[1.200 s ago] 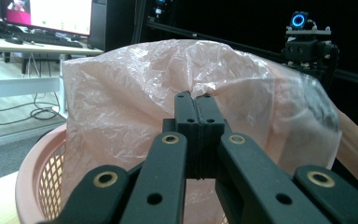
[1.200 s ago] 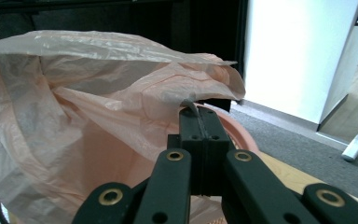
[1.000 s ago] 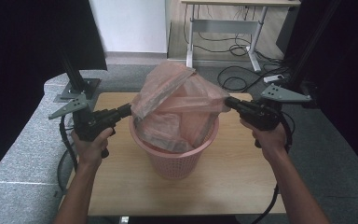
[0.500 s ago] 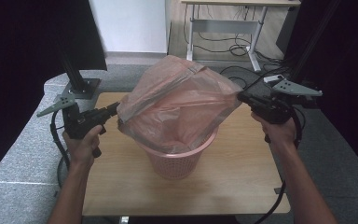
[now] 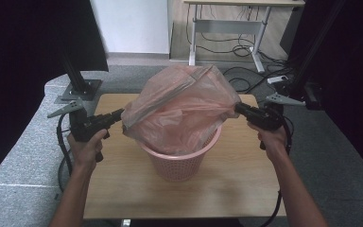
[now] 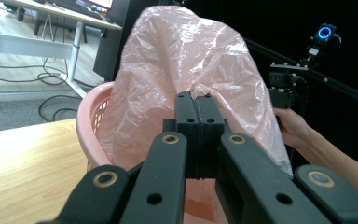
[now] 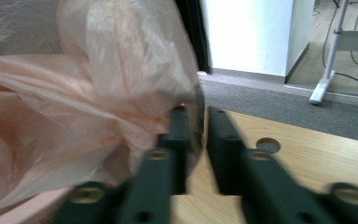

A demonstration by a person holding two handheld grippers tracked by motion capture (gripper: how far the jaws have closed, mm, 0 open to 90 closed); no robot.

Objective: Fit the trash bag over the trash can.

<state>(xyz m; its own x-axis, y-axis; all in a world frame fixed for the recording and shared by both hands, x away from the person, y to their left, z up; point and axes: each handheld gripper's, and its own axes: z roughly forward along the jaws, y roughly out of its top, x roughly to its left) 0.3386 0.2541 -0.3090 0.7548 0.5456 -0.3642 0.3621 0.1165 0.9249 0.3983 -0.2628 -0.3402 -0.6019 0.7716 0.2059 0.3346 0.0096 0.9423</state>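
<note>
A pink perforated basket [image 5: 179,163] stands in the middle of the wooden table [image 5: 123,189]. A thin pink plastic bag [image 5: 179,109] billows above it, its lower part hanging inside the basket. My left gripper [image 5: 121,113] is shut on the bag's left edge; in the left gripper view the jaws [image 6: 196,100] meet on the film [image 6: 182,56] beside the basket rim [image 6: 86,126]. My right gripper [image 5: 237,108] is at the bag's right edge. Its jaws [image 7: 198,114] have just been opening, and a fold of the bag [image 7: 98,70] lies in the narrow gap.
A black stand on a metal foot [image 5: 78,87] rises behind the table's left corner. A desk frame [image 5: 227,28] with loose cables stands on the floor at the back. The table has a round hole [image 7: 267,145] near the right gripper.
Both hands have come down, the right one more. The bag, stretched high and wide half a second ago, now sags lower over the basket.
</note>
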